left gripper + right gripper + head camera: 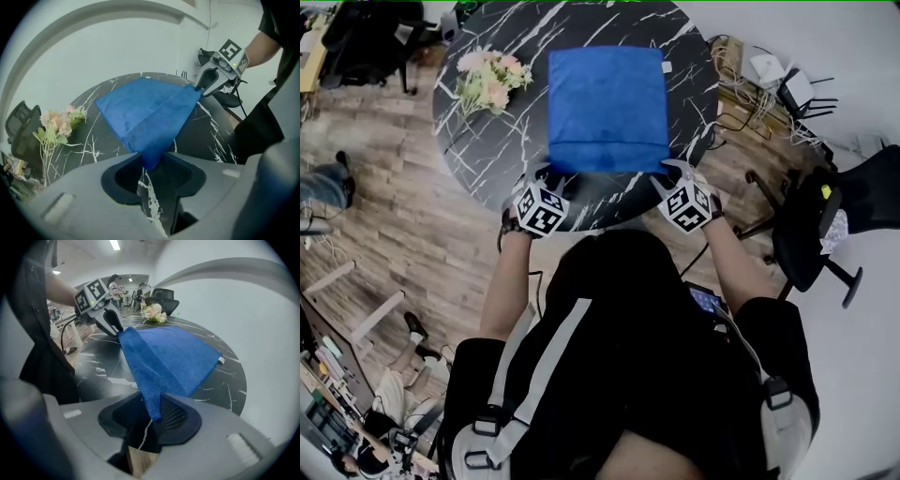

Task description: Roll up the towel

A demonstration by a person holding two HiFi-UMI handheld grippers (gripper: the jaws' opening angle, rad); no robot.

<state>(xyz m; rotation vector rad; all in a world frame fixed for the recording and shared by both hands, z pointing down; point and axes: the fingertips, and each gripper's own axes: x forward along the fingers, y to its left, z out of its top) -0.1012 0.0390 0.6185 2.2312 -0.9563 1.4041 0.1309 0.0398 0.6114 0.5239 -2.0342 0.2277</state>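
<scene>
The blue towel (606, 103) lies square on the round black marble table (478, 150). Its near edge runs straight between both grippers, close to the table's near rim. We hold the left gripper (150, 158) at the near-left corner and the right gripper (153, 405) at the near-right corner. Each pair of jaws stands parted, with a corner of cloth between them. A bunch of flowers (492, 80) lies left of the towel, apart from its left edge. Bare marble shows beyond the far edge and along the right edge. An office chair (825, 211) stands off the table at the right.
</scene>
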